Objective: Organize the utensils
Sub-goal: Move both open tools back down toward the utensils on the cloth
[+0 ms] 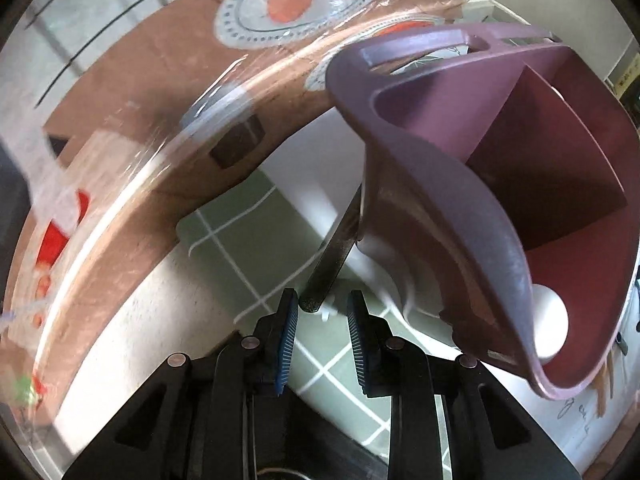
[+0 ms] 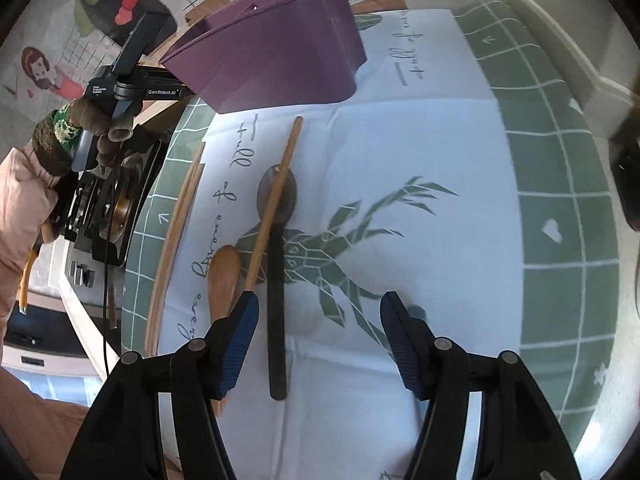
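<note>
Divider [image 1: 552, 152] inside holder [image 1: 460, 240] — left view only.

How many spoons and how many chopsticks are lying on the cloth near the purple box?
Right wrist view:
Spoons: 2, the dark spoon and the wooden spoon
Chopsticks: 3, the crossing chopstick on the dark spoon and the chopstick pair at the left edge
Total: 5

Both claws are black plastic frames with round silver screws at the joints and ribbed blue pads on the inner faces of the fingers. The left claw [image 1: 322, 314] and the right claw [image 2: 318, 310] look alike. The other device's body [image 2: 132, 76], seen from the right wrist, bears white lettering "GenRobot.AI". The person wears a pale pink sleeve [image 2: 24, 208] and a brown glove [image 2: 80, 120] with green knit trim.
</note>
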{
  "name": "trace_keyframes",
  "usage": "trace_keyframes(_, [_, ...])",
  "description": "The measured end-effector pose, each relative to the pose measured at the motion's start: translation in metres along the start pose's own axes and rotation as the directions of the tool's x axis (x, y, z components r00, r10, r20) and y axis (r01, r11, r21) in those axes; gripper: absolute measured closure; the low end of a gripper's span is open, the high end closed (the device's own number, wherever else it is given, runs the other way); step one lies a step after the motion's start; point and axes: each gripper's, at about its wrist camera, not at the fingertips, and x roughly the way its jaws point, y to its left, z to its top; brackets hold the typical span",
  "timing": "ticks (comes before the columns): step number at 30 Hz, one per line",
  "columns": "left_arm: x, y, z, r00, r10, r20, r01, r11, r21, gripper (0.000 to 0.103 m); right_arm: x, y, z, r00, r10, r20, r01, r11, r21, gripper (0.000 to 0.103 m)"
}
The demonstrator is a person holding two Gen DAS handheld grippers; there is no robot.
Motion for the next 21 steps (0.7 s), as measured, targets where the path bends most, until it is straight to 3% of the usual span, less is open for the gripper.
trace_keyframes(4, [0.001, -0.002, 0.006, 1.0, -0.009, 0.003, 0.009, 1.0, -0.016, 0.082, -0.004, -0.005, -0.009, 1.0, -0.007, 0.013, 0.007, 0.999, 0.039, 0.041])
trace_keyframes(5, [0.0, -0.002, 0.005, 1.0, 0.001, 0.002, -0.001, 0.999, -0.039, 0.089, -0.004, -0.004, -0.01, 1.0, -0.006, 0.014, 0.005, 0.999, 0.043, 0.041])
trace_keyframes(10, [-0.017, -0.016, -0.023, 0.999, 0.051, -0.002, -0.051, 0.988, -0.148, 0.1, -0.003, 0.0, -0.01, 0.999, 0.017, 0.033, -0.018, 0.999, 0.04, 0.041])
trace_keyframes(17, [-0.045, -0.052, -0.071, 1.0, -0.021, 0.014, 0.023, 0.98, -0.196, 0.1, -0.008, 0.022, -0.003, 0.997, 0.047, 0.06, -0.045, 0.998, -0.038, 0.041])
trace_keyframes(21, [-0.065, -0.049, -0.062, 0.995, 0.059, 0.077, -0.043, 0.98, -0.192, 0.096, -0.013, 0.028, -0.003, 0.995, 0.067, 0.068, -0.064, 0.997, -0.049, 0.039])
